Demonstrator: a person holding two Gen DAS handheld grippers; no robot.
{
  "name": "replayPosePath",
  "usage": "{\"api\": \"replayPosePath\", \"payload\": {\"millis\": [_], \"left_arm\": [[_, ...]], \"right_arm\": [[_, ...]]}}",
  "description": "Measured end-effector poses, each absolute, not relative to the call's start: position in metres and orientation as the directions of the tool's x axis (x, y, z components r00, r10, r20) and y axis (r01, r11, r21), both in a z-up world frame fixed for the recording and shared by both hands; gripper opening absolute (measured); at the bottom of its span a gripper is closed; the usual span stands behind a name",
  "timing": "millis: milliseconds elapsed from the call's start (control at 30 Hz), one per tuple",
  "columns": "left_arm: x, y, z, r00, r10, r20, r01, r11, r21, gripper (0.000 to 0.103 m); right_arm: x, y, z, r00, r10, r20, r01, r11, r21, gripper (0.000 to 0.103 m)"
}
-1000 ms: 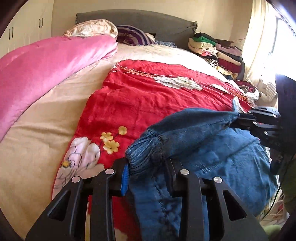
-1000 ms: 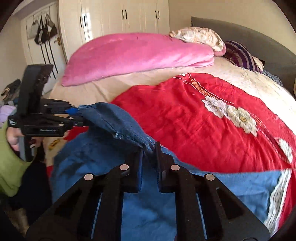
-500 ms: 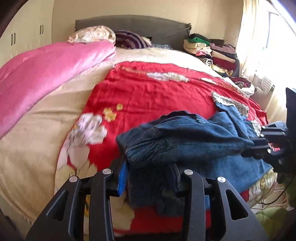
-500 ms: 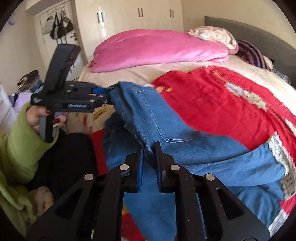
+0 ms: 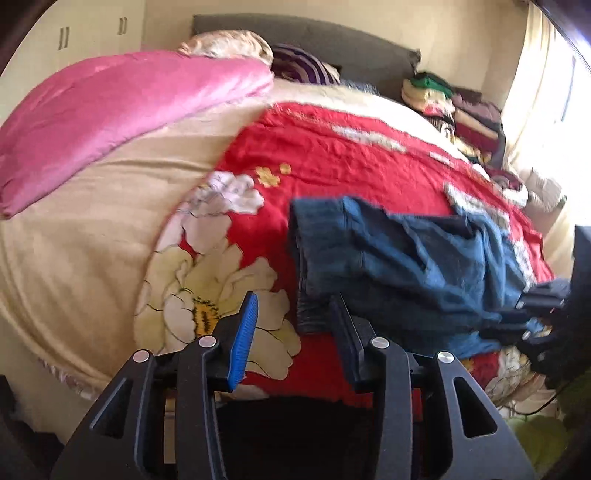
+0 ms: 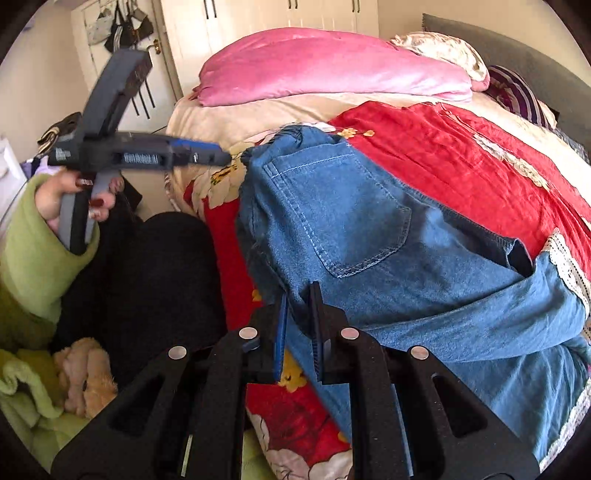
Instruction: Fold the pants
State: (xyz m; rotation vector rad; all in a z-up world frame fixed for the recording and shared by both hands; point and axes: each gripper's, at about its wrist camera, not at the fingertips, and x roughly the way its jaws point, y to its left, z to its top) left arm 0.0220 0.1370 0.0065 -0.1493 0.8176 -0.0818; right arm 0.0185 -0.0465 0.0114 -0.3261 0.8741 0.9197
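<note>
Blue denim pants lie bunched and folded over on the red flowered bedspread near the bed's foot edge; a back pocket faces up in the right wrist view. My left gripper is open and empty, just left of the pants' folded edge; it also shows in the right wrist view, tips beside the denim. My right gripper is nearly shut, with a fold of the pants between its fingers; in the left wrist view it sits at the pants' right end.
A pink quilt lies along the bed's left side. Pillows and a grey headboard are at the far end. Stacked clothes sit at the far right. Wardrobe doors stand beyond the bed.
Both grippers lowered the lifted pants onto the bedspread. My left gripper let go of the denim and opened, drawing back slightly. My right gripper stays closed on the pants.
</note>
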Motion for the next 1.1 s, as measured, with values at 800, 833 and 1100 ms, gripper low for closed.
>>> {"api": "replayPosePath", "payload": {"millis": [800,833,1100], "left_arm": [[0.054,0.068,-0.026,0.625,-0.123,-0.771,0.129,0.990,-0.054,0.038],[0.054,0.069,-0.026,0.626,-0.126,-0.770,0.128,0.990,-0.058,0.038],[0.052,0.070,-0.026,0.628,-0.140,-0.765,0.126,0.989,-0.078,0.039]], "right_arm": [[0.039,-0.056,0.009,0.346,0.564,-0.750,-0.725,0.668,0.168,0.030],[0.042,-0.054,0.001,0.340,0.539,-0.771,-0.718,0.678,0.158,0.030],[0.051,-0.055,-0.027,0.300,0.478,-0.826,-0.662,0.727,0.180,0.031]]}}
